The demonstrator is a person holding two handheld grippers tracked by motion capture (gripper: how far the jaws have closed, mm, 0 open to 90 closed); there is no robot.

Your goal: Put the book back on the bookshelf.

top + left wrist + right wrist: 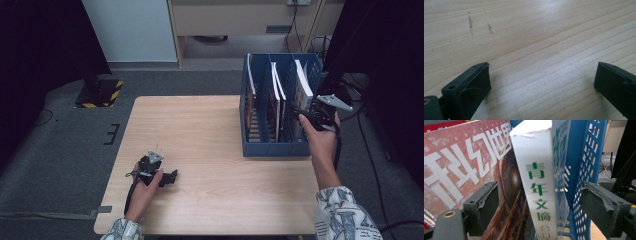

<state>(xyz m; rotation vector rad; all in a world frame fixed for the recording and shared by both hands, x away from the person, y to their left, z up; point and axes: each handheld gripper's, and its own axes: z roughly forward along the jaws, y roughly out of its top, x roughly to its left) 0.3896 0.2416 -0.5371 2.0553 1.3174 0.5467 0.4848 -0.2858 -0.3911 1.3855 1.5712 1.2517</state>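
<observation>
Right now the right gripper [537, 202] stands with its jaws spread on either side of a thick white-spined book [541, 195], the pads clear of it on both sides, so nothing is being squeezed. That book stands upright in the rightmost slot of the blue file rack [270, 147], at the far right of the table, leaning close against the perforated end wall. It looks like a fat paperback: fairly heavy for its size, stiff along the glued spine, floppy toward the page edges. The cover seems glossy, so I would expect it to slip unless pinched firmly across the spine near its top, where the block is most rigid. Beside it, touching or nearly so, stands a red-covered magazine [466, 162], thin, shiny and bendable.

The rack is hard moulded plastic with lattice sides and a slotted floor; more books stand in its other slots. Over at the near left, the left gripper [541, 82] rests low over the table [210, 140] with its jaws wide apart and nothing between them. The tabletop is pale wood-grain laminate, smooth with a few dark scuffs.
</observation>
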